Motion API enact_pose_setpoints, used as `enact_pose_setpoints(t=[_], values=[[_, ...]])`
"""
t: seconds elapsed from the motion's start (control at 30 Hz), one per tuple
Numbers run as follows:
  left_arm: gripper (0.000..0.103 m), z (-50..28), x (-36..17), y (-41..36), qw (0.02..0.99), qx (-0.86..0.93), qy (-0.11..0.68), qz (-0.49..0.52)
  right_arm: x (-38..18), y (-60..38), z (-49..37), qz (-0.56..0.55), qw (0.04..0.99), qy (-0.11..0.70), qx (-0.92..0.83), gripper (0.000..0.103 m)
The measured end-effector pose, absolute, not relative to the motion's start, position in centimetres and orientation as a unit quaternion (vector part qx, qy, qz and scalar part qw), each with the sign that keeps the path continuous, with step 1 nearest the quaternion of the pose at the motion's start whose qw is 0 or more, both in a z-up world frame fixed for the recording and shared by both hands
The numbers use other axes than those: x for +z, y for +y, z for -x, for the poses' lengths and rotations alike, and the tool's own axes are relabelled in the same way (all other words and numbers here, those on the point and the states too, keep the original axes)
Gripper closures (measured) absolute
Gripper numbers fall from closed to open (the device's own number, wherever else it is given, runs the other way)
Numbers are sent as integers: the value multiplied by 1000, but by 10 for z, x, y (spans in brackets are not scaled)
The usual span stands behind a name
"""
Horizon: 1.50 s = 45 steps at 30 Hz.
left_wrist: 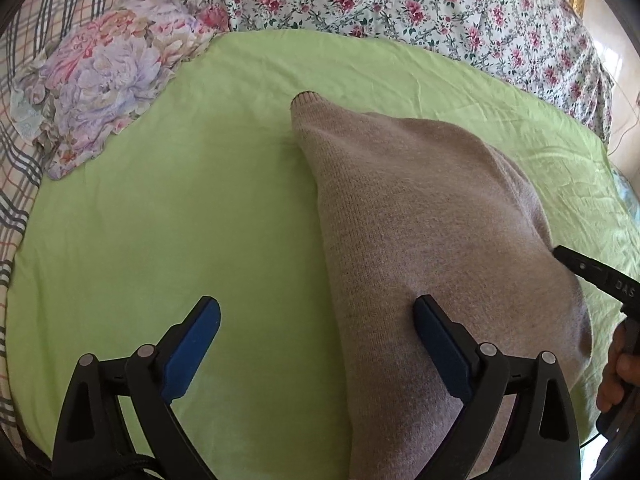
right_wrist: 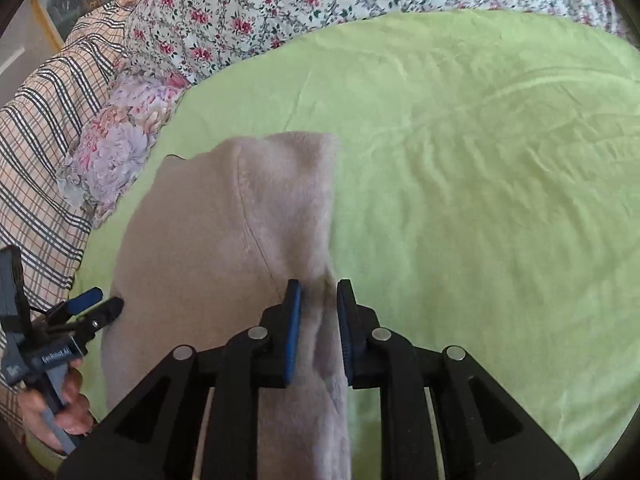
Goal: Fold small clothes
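A beige knit garment [left_wrist: 400,220] lies on the green sheet [left_wrist: 160,200], one corner pointing away from me. My left gripper [left_wrist: 316,308] stands wide open over its left edge, one pad above the knit and the other above bare sheet. In the right wrist view, a bunched fold of the beige garment [right_wrist: 192,232] rises between the pads of my right gripper [right_wrist: 319,292], which is shut on it. The right gripper [left_wrist: 560,254] also shows at the garment's right side. The left gripper [right_wrist: 102,300] shows at the garment's left edge, jaws apart.
The green sheet [right_wrist: 480,200] covers a bed. A floral pillow [left_wrist: 104,80] lies at its far left on a plaid sheet [left_wrist: 24,160]. A flowered bedspread [left_wrist: 400,0] runs along the back. A person's hand [right_wrist: 60,408] holds the left gripper's handle.
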State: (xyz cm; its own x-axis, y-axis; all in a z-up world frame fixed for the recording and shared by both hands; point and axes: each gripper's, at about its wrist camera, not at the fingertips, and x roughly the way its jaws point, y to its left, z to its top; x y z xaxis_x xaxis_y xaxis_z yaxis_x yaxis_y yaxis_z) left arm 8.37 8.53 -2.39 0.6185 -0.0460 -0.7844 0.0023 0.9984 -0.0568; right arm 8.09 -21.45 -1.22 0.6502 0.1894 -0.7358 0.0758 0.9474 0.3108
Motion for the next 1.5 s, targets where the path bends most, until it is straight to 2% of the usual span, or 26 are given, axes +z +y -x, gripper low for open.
enact_pose_setpoints(t=[0.17, 0.23, 0.3, 0.33, 0.47, 0.8, 1.07, 1.5], values=[[6, -63, -12, 83, 901, -3, 433, 17, 9, -205, -58, -154, 904, 395, 51, 83], [6, -52, -9, 80, 902, 9, 431, 12, 12, -196, -51, -152, 904, 394, 62, 77], [6, -41, -7, 75, 903, 15, 430, 5, 13, -186, -44, -143, 904, 396, 73, 56], [6, -35, -6, 73, 903, 18, 429, 2, 15, -179, -40, -135, 905, 395, 80, 52], [6, -14, -5, 63, 904, 27, 427, -19, 17, -162, -24, -113, 905, 398, 99, 48], [6, 15, -10, 53, 901, 21, 432, -28, 13, -150, 16, -80, 908, 397, 108, 27], [6, 21, -7, 41, 902, 13, 429, -49, 0, -144, 28, -50, 901, 417, 106, 23], [6, 20, -1, 40, 907, 12, 415, -63, 10, -133, 17, -20, 902, 415, 112, 16]])
